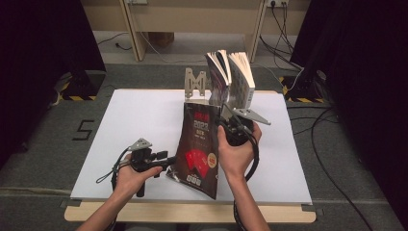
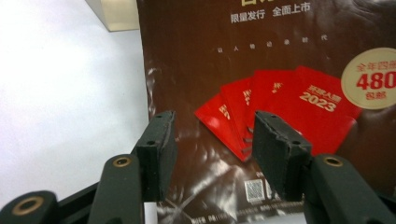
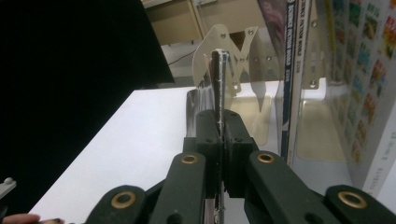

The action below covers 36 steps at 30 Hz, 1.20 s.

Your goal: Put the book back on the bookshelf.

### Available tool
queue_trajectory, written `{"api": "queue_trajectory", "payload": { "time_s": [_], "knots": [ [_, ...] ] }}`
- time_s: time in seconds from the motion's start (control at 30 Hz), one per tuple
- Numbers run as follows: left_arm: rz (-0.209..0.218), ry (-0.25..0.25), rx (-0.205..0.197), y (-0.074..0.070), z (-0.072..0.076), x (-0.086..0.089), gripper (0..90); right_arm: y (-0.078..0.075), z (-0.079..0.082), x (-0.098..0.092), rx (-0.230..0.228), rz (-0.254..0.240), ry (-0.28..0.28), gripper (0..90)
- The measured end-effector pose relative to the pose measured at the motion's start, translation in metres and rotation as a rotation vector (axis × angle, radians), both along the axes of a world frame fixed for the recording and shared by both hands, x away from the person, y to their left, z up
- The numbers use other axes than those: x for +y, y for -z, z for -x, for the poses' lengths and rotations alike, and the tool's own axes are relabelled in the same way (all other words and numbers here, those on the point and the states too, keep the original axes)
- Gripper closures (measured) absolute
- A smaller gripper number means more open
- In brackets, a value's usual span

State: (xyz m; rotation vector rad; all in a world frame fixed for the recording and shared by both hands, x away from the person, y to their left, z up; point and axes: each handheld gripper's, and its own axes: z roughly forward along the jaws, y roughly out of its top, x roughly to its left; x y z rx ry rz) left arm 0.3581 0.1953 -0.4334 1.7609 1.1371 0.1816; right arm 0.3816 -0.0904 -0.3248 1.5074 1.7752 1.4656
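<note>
Since the magazine (image 1: 198,147) is clamped edgewise by the right gripper (image 1: 234,126), it is held tilted above the table (image 1: 125,120) near the bookstand (image 1: 195,83); the left gripper (image 2: 212,140) is parted, gripping nothing.

Magazine (image 1: 198,144) upright on table (image 1: 134,120); bookend (image 1: 195,83) behind; books (image 1: 231,77) behind-right.

Left half of the surface (image 1: 134,115) is wide open. Back middle is blocked by the metal bookend (image 1: 195,84) and two standing books (image 1: 231,77), with the magazine (image 1: 198,144) tilted right in front.
</note>
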Motion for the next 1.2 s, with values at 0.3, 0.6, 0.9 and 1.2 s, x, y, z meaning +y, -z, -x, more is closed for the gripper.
{"api": "queue_trajectory", "payload": {
  "time_s": [0.3, 0.6, 0.9, 1.2],
  "knots": [
    [-0.005, 0.001, -0.007, -0.001, -0.001, 0.0, 47.7, -0.004, -0.001, 0.002, -0.02, 0.003, 0.011, 87.6],
    [0.0, 0.006, -0.017, -0.002, -0.002, -0.002, 46.5, -0.006, -0.005, 0.005, -0.051, -0.003, 0.022, 87.6],
    [0.002, 0.011, -0.037, -0.008, -0.004, -0.01, 44.1, -0.011, -0.017, 0.016, -0.097, 0.0, 0.041, 87.5],
    [-0.006, 0.008, -0.063, -0.012, -0.008, -0.016, 40.5, -0.016, -0.026, 0.025, -0.129, 0.011, 0.06, 87.6]
  ]
}}
